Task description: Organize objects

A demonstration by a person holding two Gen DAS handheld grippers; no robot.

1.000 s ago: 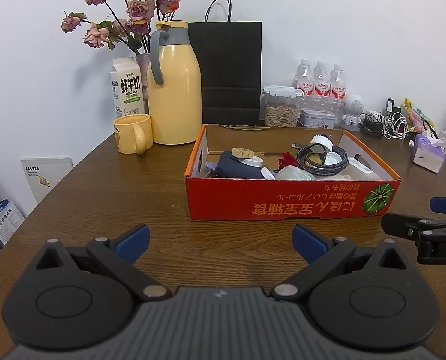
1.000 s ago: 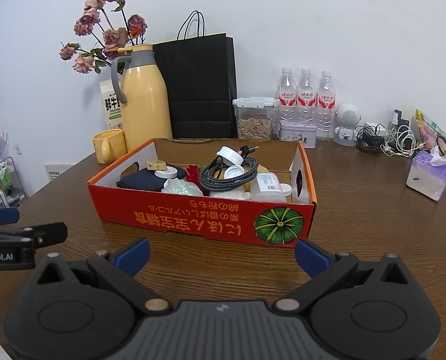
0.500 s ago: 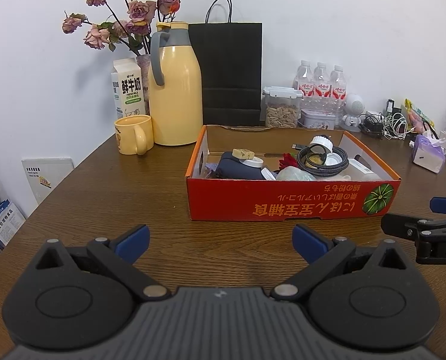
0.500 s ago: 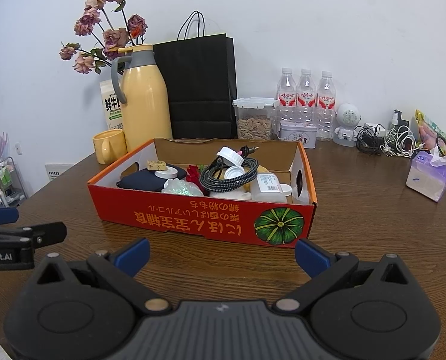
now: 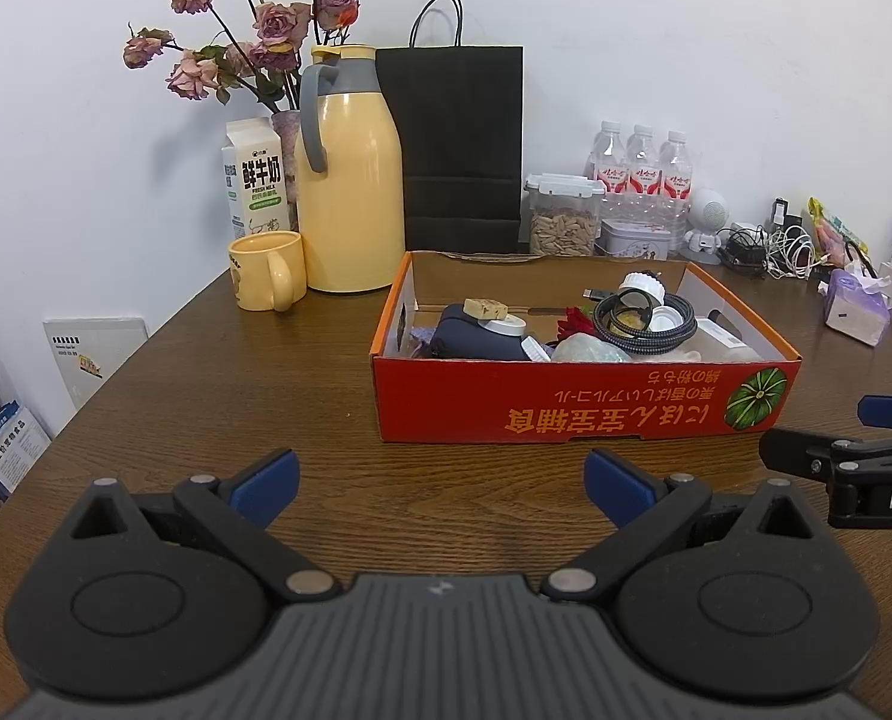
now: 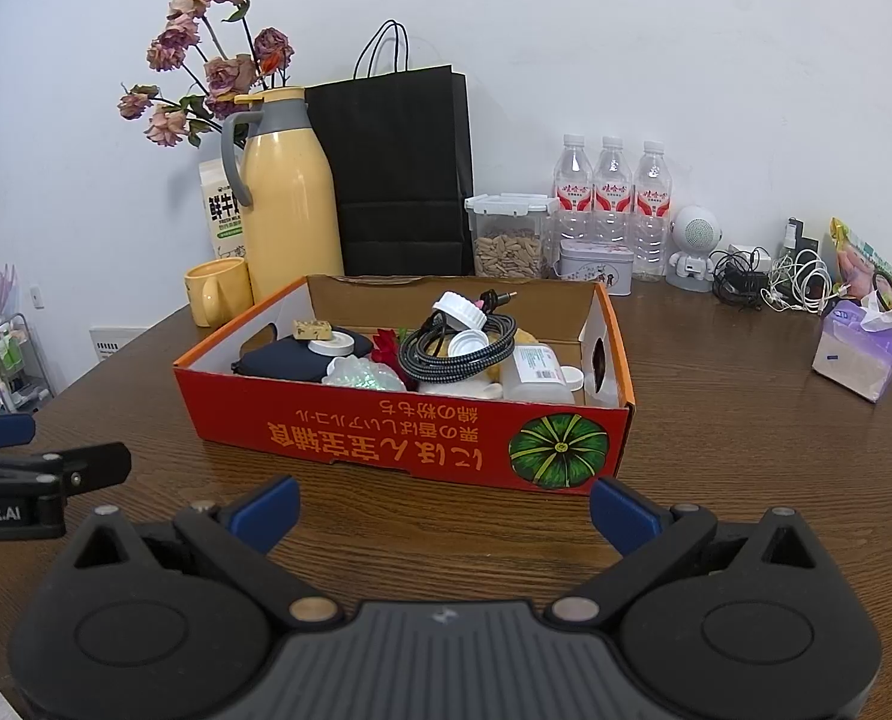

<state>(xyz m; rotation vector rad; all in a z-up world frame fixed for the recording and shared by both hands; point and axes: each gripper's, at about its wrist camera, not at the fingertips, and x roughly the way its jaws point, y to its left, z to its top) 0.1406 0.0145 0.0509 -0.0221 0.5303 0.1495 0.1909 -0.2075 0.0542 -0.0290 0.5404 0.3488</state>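
Note:
A red cardboard box [image 5: 583,402] [image 6: 410,426] stands on the brown table. It holds a dark blue pouch [image 5: 475,339] [image 6: 284,357], a coiled braided cable [image 5: 643,324] [image 6: 457,348], white caps, a clear bottle [image 6: 535,372] and other small items. My left gripper [image 5: 440,480] is open and empty over the table, in front of the box's left end. My right gripper [image 6: 443,504] is open and empty in front of the box's right part. Each gripper shows at the edge of the other's view.
Behind the box stand a yellow thermos [image 5: 350,180], yellow mug [image 5: 266,270], milk carton [image 5: 254,180], dried roses, black paper bag [image 5: 457,144], nut container [image 5: 562,222], three water bottles [image 6: 610,198] and a tin. Cables and a tissue pack [image 6: 856,354] lie at the right.

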